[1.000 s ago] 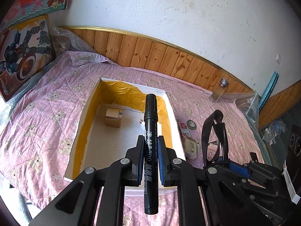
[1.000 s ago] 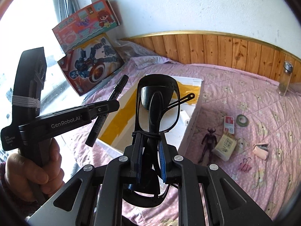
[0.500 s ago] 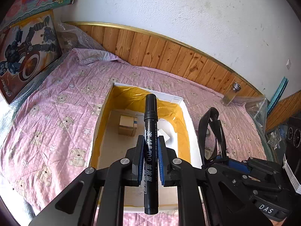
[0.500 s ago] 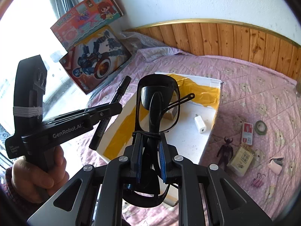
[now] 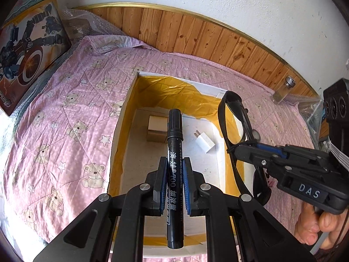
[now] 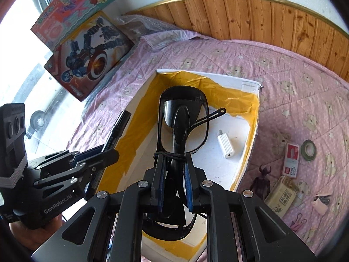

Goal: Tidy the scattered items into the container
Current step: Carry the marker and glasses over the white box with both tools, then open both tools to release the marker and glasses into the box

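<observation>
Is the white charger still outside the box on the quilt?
No: in the right wrist view the white charger lies on the floor inside the box, with the quilt around it.

Your black marker, capped and printed with white characters, is clamped between the blue pads of your left gripper, pointing away over the open box, white outside with yellow-taped inner walls. Your black-framed glasses, folded and tied with a dark cord, stand pinched in your right gripper above the box's near right side. Inside lie a small cardboard box and a white charger plug. On the pink quilt right of the box sit a dark figurine, a tape roll, a red-and-white packet, a beige pack and pink clips
</observation>
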The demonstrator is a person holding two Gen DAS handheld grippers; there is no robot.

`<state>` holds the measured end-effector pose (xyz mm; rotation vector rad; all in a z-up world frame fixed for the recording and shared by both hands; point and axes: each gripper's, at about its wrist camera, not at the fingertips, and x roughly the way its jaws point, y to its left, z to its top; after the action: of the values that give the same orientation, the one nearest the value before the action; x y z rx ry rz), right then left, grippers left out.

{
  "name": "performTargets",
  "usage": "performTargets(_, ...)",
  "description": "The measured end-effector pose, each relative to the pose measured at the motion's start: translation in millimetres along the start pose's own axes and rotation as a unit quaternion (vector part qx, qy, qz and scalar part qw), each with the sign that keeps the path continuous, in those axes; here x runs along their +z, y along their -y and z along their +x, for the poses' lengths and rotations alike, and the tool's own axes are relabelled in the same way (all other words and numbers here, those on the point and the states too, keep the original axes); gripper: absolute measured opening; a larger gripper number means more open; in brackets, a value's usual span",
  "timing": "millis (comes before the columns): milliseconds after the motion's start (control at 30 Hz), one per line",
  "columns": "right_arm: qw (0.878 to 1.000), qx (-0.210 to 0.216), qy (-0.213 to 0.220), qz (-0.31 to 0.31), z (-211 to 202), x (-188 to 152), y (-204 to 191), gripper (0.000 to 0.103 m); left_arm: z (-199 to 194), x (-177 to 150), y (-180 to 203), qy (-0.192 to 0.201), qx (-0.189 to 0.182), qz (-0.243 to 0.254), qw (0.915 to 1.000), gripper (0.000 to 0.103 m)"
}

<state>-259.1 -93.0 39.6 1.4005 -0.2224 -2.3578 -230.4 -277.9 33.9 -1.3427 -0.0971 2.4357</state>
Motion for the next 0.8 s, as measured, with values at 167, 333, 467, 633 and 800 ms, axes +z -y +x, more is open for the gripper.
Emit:
performTargets(167,0.999,0.010,-0.031,0.033,22,19,12,0.017,12,6,-6,-0.023,0.011,0.008,0.9996,0.014)
performTargets(333,0.997,0.014,-0.053,0.059,43,29,20,0.017,25,10,-11,-0.046,0.017,0.009,0.9988,0.014)
performTargets(467,0.996,0.005,-0.063,0.068,56,34,24,0.017,30,11,-9,-0.054,0.023,0.017,0.9982,0.014)
performTargets(633,0.995,-0.012,-0.070,0.069,69,41,25,0.017,38,15,-7,-0.063,0.029,0.022,0.9974,0.014)
performTargets(800,0.995,-0.027,-0.067,0.071,82,49,30,0.045,55,19,-13,-0.082,0.046,0.021,0.9954,0.023)
